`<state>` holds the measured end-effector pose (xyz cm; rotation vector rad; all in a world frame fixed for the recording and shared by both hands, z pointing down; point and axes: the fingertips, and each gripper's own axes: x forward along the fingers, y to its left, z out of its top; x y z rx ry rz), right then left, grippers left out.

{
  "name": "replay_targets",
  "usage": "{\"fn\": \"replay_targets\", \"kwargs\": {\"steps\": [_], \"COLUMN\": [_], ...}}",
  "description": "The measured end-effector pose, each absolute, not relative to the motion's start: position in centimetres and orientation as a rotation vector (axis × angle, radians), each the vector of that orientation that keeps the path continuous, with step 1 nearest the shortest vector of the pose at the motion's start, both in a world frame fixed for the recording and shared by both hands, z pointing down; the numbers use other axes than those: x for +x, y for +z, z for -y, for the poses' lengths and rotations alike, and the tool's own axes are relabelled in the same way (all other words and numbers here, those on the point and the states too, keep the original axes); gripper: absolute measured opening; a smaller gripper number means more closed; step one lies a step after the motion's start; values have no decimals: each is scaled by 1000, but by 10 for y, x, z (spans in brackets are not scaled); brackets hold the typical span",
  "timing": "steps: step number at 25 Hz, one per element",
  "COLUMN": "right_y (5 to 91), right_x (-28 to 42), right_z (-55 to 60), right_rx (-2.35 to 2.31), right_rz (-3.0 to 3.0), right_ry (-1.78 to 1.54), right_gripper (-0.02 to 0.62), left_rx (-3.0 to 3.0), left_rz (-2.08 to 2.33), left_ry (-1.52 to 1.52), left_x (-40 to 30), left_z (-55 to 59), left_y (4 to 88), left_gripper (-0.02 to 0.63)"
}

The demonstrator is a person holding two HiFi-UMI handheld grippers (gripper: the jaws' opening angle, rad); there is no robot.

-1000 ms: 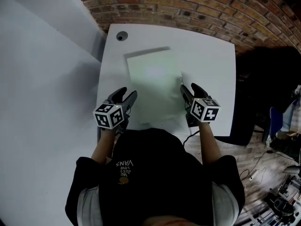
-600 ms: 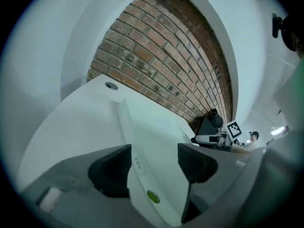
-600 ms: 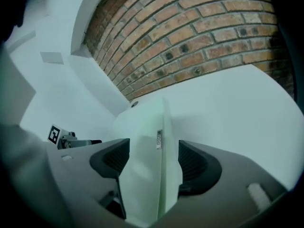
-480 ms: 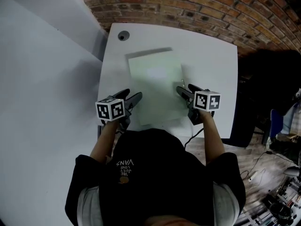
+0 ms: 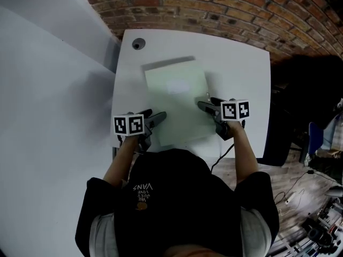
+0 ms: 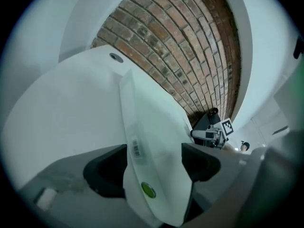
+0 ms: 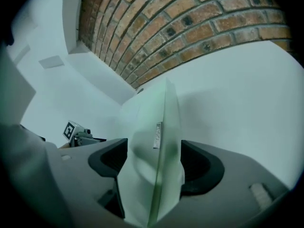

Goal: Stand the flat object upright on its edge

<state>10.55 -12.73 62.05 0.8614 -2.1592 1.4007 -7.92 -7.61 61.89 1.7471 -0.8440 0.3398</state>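
Target here is the board point(image 5: 177, 103): thin, rectangular, pale green-white, slightly see-through, plain faced. It lies on the white table point(image 5: 241, 68), about mid-table, with its long side running away from you and its far end toward the brick wall point(image 5: 214, 4). Left gripper view shows a narrow barcode strip and a round green sticker near the board's close end. Right gripper view shows one small grey label by its edge. Your left gripper point(image 5: 155, 115) is at the board's near left corner, and your right gripper point(image 5: 206, 103) is on its right edge, a bit further up. Both sets of jaws have just been opening and stand wide apart. Each straddles the board's edge without pressing on it, so neither one is clamped on anything. Hard to call: head view is dim and the board nearly matches the table, so you can't tell if it sits fully flat or tipped a little. Its near edge is cut off by your grippers and your cap point(image 5: 161, 197). Label print is too small to read. The board's close end is blurred in both gripper views. Round hole point(image 5: 138, 44) in the table's far left corner, well apart from the board
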Motion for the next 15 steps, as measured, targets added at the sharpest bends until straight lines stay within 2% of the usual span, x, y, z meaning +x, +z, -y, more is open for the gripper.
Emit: {"fn": "replay_targets", "kwargs": {"steps": [15], "right_y": [632], "right_x": [101], "right_z": [129], "right_rx": [815], "right_rz": [2133], "right_ry": [1466], "right_gripper": [342], "left_rx": [1748], "left_rz": [799], "left_ry": [414], "left_x": [-70], "left_z": [78], "left_y": [632], "left_gripper": [357]}}
